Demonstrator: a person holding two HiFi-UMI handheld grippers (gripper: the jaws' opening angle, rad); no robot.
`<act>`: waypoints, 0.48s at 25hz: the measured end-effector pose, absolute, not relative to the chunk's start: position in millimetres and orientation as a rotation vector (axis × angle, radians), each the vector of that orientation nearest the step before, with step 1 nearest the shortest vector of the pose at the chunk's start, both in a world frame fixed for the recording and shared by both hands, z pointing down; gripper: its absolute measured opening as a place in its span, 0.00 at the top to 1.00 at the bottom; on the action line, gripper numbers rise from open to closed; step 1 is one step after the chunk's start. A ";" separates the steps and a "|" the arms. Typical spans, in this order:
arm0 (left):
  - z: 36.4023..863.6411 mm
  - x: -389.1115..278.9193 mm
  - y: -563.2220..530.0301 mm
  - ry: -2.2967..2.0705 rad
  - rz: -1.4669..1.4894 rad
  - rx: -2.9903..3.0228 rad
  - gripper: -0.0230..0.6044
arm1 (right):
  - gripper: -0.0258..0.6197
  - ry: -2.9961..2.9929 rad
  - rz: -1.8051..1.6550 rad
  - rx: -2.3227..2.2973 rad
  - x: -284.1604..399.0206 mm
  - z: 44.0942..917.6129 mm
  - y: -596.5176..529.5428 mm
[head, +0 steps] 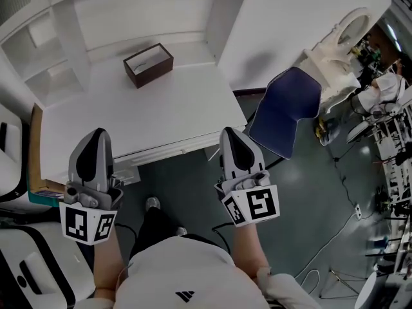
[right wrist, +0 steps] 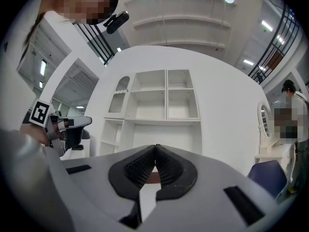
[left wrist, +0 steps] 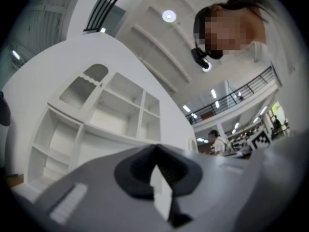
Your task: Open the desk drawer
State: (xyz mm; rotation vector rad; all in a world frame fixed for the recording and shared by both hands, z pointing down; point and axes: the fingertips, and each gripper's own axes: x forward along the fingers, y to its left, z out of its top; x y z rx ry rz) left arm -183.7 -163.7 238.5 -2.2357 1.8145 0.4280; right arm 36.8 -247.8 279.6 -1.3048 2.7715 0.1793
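Both grippers have their jaws pressed together with nothing between them. In the head view the left gripper (head: pixel 96 135) sits at 8 o'clock and the right gripper (head: pixel 230 135) at 5 o'clock. The drawer (head: pixel 168 152) shows as a thin closed strip under the near edge of the white desk (head: pixel 161 111), between their tips. A brown box (head: pixel 149 64) lies at 11 o'clock and a blue chair (head: pixel 283 111) at 2 o'clock.

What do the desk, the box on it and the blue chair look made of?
Desk: probably painted wood or laminate; even matte white, moulded front edge.
Box: dark brown walls, pale inside; wood or leather-look, too small to tell.
Chair: likely moulded plastic; smooth, curved dark-blue shell with a faint sheen, though fabric can't be ruled out.
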 end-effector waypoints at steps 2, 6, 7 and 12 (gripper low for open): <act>239.8 -191.0 -177.3 1.801 0.427 -2.253 0.95 | 0.98 2.772 0.175 -1.317 28.7 281.7 -259.2; 244.3 -203.3 -203.9 1.773 0.407 -2.293 0.95 | 0.98 2.789 0.150 -1.354 13.3 292.7 -280.3; 245.5 -205.6 -209.6 1.764 0.402 -2.302 0.95 | 0.98 2.795 0.138 -1.365 10.2 297.2 -284.8; 251.6 -217.5 -237.8 1.724 0.400 -2.354 0.95 | 0.98 2.834 0.022 -1.428 -1.4 330.9 -305.9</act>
